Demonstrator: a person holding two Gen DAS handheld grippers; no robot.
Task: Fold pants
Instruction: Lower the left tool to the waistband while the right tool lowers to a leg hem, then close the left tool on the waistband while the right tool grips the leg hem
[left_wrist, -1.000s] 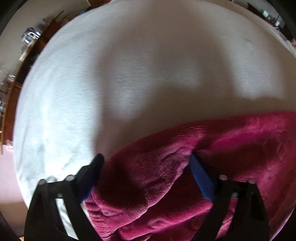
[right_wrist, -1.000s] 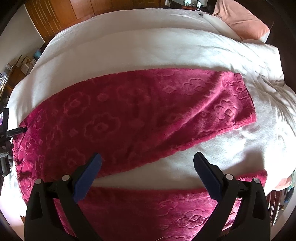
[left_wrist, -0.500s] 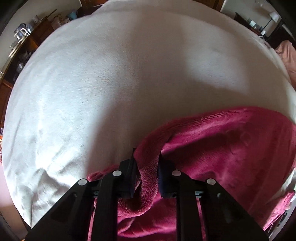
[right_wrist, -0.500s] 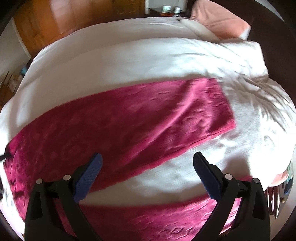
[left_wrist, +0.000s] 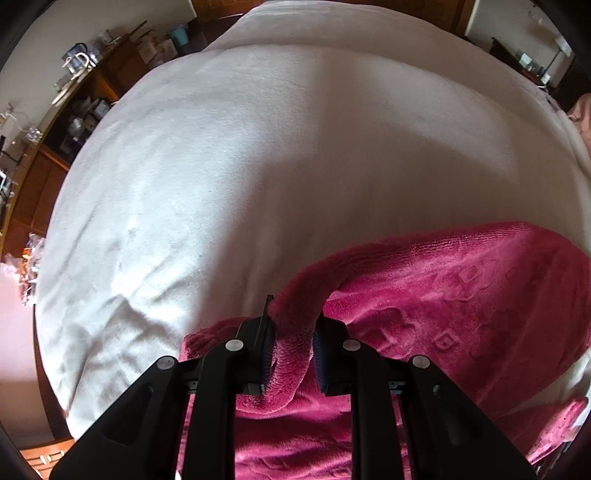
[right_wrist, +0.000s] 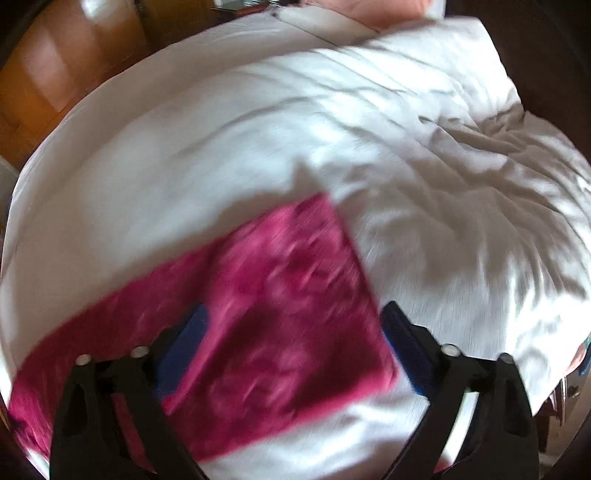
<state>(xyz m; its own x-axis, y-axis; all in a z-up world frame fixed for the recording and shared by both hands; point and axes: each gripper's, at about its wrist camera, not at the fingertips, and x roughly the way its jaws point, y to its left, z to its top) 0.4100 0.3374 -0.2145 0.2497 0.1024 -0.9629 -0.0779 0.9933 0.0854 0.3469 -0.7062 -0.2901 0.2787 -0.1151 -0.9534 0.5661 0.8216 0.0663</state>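
The right wrist view is smeared by motion, so the pants (right_wrist: 280, 314) lose their pattern there and run off the lower left edge, while in the left wrist view the gripper (left_wrist: 293, 354) hides the pinched fold's lower part.

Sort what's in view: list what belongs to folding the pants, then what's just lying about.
For the job:
- magenta fleece pants
- left tongs, pinching the pants
- right tongs, closing over a pant leg
- white bedspread

Lying about:
- pink pillow
- cluttered wooden shelf

One pants (left_wrist: 461, 306) (magenta fleece), one bed (left_wrist: 258, 166), two grippers: left gripper (left_wrist: 291, 354), right gripper (right_wrist: 295, 347).
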